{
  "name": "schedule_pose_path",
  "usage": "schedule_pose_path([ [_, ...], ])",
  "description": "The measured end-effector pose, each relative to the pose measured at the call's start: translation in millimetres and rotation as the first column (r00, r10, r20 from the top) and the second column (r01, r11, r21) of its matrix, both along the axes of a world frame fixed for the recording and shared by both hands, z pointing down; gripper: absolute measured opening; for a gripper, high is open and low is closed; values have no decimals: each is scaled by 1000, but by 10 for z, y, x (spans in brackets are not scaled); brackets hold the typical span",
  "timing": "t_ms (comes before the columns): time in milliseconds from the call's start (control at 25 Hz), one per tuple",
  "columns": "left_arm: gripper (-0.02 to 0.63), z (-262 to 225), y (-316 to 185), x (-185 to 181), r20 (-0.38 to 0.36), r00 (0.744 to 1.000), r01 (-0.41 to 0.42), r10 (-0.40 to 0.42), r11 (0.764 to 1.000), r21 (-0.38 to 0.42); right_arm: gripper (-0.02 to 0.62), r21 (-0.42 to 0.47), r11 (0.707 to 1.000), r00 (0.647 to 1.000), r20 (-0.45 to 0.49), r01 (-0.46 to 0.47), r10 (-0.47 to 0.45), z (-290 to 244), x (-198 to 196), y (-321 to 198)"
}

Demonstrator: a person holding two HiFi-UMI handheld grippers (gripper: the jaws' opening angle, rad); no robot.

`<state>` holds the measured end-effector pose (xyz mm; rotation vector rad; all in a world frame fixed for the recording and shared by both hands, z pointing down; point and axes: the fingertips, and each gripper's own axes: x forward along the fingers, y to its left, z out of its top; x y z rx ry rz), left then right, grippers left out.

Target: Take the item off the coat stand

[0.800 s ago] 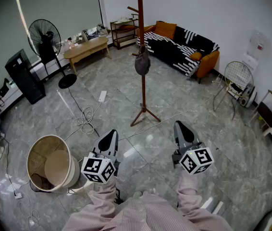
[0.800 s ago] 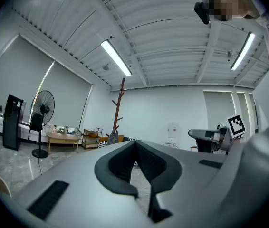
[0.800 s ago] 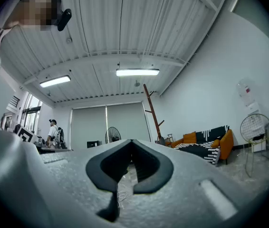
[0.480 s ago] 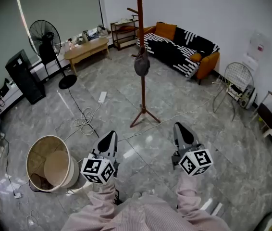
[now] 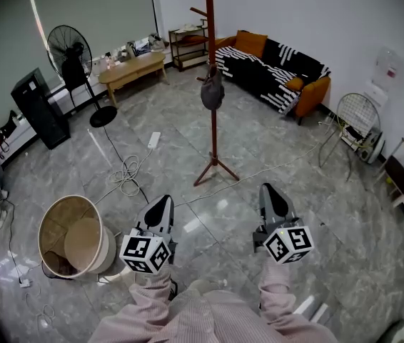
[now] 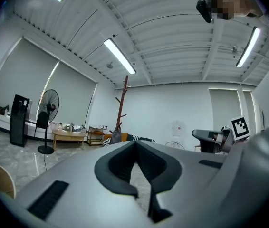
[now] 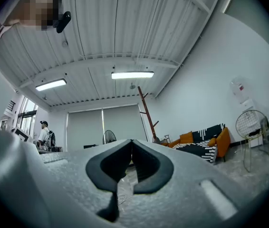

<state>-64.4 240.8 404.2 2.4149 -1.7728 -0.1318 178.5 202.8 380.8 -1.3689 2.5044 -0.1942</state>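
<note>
- Two grippers, both clamped shut with nothing in them. The left gripper and right gripper sit low in front of the person, well short of the coat stand.
- The grey bag hangs off a peg partway up the coat stand's pole, snug against it, on the side facing the person.
- Looks to me like this is only the approach. Nothing's been grabbed yet.
- I'd walk right up to the coat stand before reaching. Watch the loose cables coiled on the floor just left of its feet.
- Open the jaws before they get to the bag, not on contact.
- Aim for the strap or the top of the bag next to the peg. The saggy body will probably just squish and slip.
- Lift up first, then pull away from the pole, since the pegs angle upward. A straight yank could snag and tip the coat stand, and its splayed base looks pretty light.
- The spare gripper could steady the pole.
</note>
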Motion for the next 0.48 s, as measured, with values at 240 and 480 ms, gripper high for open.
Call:
schedule_pose_path([
  [240,2,10,-52,-3,-11,1000,9,-9,1000,-14,15,13,1000,1000,11,4,-4,-25,9,-55],
  [480,2,68,-169,-45,-12,1000,16,-16,999,-30,23,-12,1000,1000,22,11,-11,65,-67,-210],
])
